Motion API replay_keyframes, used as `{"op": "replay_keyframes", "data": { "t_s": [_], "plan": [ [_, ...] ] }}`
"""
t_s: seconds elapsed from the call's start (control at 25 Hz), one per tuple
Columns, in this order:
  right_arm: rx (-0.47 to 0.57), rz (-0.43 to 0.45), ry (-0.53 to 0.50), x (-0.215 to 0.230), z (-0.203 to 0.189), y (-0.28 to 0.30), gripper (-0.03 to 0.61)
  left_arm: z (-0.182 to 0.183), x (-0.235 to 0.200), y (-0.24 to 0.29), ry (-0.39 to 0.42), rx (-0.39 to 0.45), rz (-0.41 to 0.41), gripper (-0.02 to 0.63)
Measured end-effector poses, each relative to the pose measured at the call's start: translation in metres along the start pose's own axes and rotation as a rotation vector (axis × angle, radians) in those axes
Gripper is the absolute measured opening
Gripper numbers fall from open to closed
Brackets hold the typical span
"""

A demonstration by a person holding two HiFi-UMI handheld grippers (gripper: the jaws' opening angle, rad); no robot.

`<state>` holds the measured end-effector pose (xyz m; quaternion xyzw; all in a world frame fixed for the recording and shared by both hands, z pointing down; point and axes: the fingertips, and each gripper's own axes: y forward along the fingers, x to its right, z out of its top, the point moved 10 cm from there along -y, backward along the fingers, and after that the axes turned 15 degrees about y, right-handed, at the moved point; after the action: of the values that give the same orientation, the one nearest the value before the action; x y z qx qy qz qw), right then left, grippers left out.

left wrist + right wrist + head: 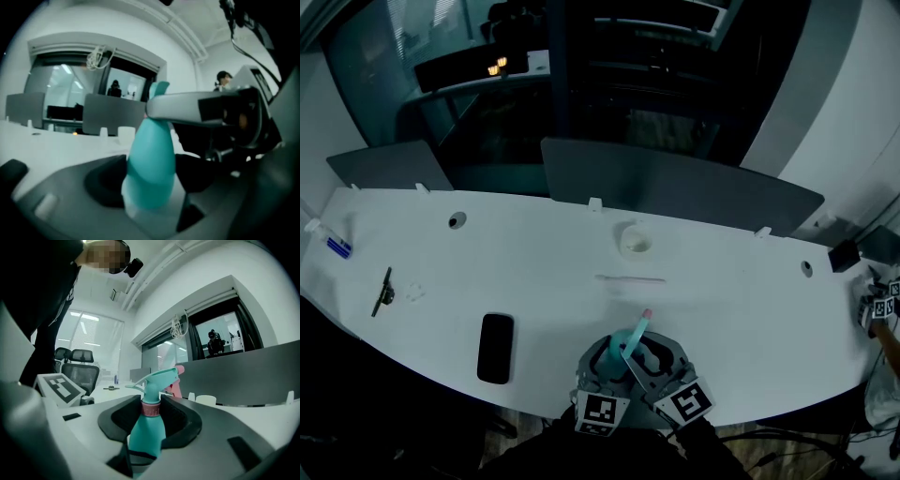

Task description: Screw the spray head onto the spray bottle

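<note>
A teal spray bottle (630,343) with a teal spray head and pink nozzle tip (647,313) is held up between both grippers at the table's near edge. In the left gripper view the bottle's broad body (150,164) fills the gap of my left gripper (150,185), and both dark pads lie against it. My right gripper (151,414) is shut on the pink collar (151,409) below the spray head (157,378). The right gripper's jaw crosses the top of the bottle in the left gripper view. In the head view the left gripper (609,364) and right gripper (654,358) sit side by side.
On the white table (731,309) lie a black phone (495,348), a black tool (383,291), a thin rod (630,278), a white dish (635,240) and a blue marker (337,247). Grey dividers (675,187) line the back. A marker cube (881,305) shows at the right edge.
</note>
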<state>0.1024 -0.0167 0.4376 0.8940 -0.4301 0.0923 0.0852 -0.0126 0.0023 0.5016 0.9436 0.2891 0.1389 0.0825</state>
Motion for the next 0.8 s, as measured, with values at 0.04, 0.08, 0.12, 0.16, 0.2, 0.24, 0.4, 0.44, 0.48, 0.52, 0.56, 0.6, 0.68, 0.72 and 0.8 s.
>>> {"op": "replay_keyframes", "data": {
  "t_s": [0.04, 0.08, 0.12, 0.16, 0.2, 0.24, 0.4, 0.44, 0.48, 0.52, 0.56, 0.6, 0.68, 0.72, 0.8],
  "plan": [
    [-0.001, -0.002, -0.003, 0.000, 0.000, -0.001, 0.132, 0.000, 0.002, 0.000, 0.008, -0.007, 0.008, 0.329],
    [-0.004, 0.000, -0.004, 0.001, -0.001, -0.002, 0.132, -0.001, -0.001, 0.001, 0.023, -0.004, -0.036, 0.331],
    [-0.012, 0.005, -0.001, 0.001, -0.001, -0.002, 0.132, -0.001, -0.009, 0.000, 0.039, 0.007, -0.118, 0.334],
    [-0.021, 0.017, 0.006, 0.002, 0.000, -0.002, 0.132, -0.002, -0.020, 0.000, 0.052, 0.022, -0.223, 0.334],
    [-0.028, 0.031, 0.012, 0.003, 0.000, -0.001, 0.132, -0.003, -0.032, 0.002, 0.064, 0.032, -0.337, 0.334],
    [-0.030, 0.045, 0.017, 0.003, 0.001, 0.000, 0.132, -0.002, -0.043, 0.006, 0.076, 0.036, -0.446, 0.334],
    [-0.002, 0.035, 0.021, 0.010, 0.001, -0.001, 0.132, 0.003, -0.054, 0.019, 0.081, 0.049, -0.593, 0.322],
    [0.001, 0.025, 0.016, 0.010, 0.001, -0.001, 0.132, 0.003, -0.049, 0.017, 0.065, 0.055, -0.529, 0.320],
    [0.000, 0.015, 0.011, 0.009, 0.000, -0.001, 0.132, 0.003, -0.042, 0.012, 0.043, 0.059, -0.432, 0.319],
    [0.000, 0.005, 0.007, 0.007, 0.000, 0.000, 0.132, 0.002, -0.032, 0.007, 0.019, 0.059, -0.316, 0.318],
    [0.004, -0.005, 0.005, 0.005, -0.001, 0.000, 0.132, 0.000, -0.022, 0.003, 0.004, 0.055, -0.200, 0.318],
    [0.011, -0.014, 0.003, 0.004, -0.002, -0.001, 0.132, -0.001, -0.012, 0.001, 0.004, 0.047, -0.103, 0.318],
    [0.023, -0.025, -0.005, 0.004, -0.004, -0.003, 0.132, -0.005, 0.000, 0.001, 0.042, 0.022, -0.012, 0.323],
    [0.024, -0.023, -0.007, 0.005, -0.003, -0.003, 0.132, -0.005, 0.000, 0.001, 0.066, 0.013, -0.029, 0.328],
    [0.013, -0.010, 0.000, 0.004, -0.002, -0.002, 0.132, -0.002, -0.015, 0.001, 0.104, 0.022, -0.164, 0.330]
  ]
}}
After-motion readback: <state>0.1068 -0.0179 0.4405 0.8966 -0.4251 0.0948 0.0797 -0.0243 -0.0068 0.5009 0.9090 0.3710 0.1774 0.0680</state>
